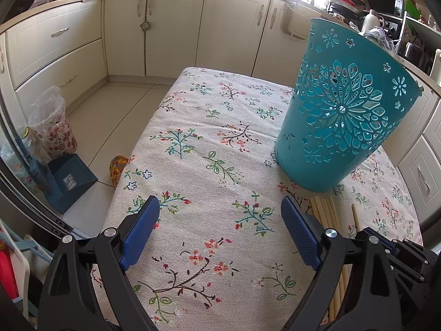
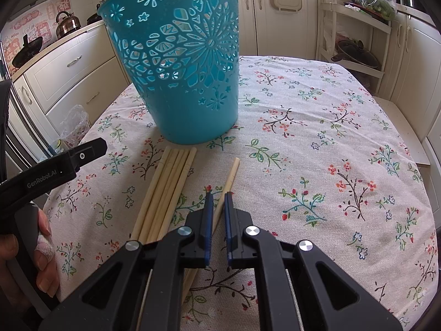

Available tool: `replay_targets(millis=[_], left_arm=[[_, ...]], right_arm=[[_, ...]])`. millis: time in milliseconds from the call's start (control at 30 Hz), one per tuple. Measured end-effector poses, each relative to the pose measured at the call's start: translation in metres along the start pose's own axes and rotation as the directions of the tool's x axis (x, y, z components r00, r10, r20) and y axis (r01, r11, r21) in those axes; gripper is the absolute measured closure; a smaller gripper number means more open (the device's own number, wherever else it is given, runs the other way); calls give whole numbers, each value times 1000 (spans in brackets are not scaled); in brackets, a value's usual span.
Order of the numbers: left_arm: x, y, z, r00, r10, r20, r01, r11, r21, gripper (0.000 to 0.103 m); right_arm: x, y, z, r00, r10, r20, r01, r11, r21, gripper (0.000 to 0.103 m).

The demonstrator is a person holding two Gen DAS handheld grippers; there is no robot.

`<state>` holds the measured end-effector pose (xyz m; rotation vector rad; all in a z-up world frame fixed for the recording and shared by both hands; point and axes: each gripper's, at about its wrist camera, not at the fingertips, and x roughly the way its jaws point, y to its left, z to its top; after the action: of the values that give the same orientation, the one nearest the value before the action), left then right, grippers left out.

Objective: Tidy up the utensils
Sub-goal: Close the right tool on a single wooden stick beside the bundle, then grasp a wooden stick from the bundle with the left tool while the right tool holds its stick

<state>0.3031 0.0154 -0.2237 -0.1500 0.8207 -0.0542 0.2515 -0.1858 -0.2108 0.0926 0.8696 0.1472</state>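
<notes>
A teal perforated basket (image 2: 182,63) stands upright on the flowered tablecloth (image 2: 317,138); it also shows in the left wrist view (image 1: 341,110). Several pale wooden chopsticks (image 2: 165,190) lie side by side in front of it, seen also at the right of the left wrist view (image 1: 325,212). One single chopstick (image 2: 230,178) lies apart to their right, and my right gripper (image 2: 218,195) is shut on it at its middle, low on the cloth. My left gripper (image 1: 220,204) is open and empty, over the cloth left of the chopsticks; it shows in the right wrist view (image 2: 91,149).
Cream kitchen cabinets (image 1: 176,27) surround the table. A blue dustpan (image 1: 71,179) and a bagged bin (image 1: 52,129) stand on the floor to the left. A white rack (image 2: 355,38) with a pan lid stands at the far right.
</notes>
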Motion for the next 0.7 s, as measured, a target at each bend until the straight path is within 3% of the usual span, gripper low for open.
replay_targets(millis=[133,267,333,600,700], left_arm=[[-1,-1,0,1000,-3,2,3,1000,7,17],[-2,-4,0,1000,-8,5,8,1000,26,17],[-3,-6,0,1000,-8,5,7,999,41,17],[-7,-34,-15,996,-56,-73,64,991,114,17],[-3,-52,-19,994,-39,-101,56,984,170,17]], right_arm=[[1,6,4,999,-22,-25,21,999,-41,93],[3,-1,12,996,10,-85,-11,1000,-11,97],[2,-3,10,997,-18,-74,16,1000,-27,97],[0,-16,4,998,60,-24,-60,998,20,97],[2,-28,6,992,124,-25,-122,989,81,97]])
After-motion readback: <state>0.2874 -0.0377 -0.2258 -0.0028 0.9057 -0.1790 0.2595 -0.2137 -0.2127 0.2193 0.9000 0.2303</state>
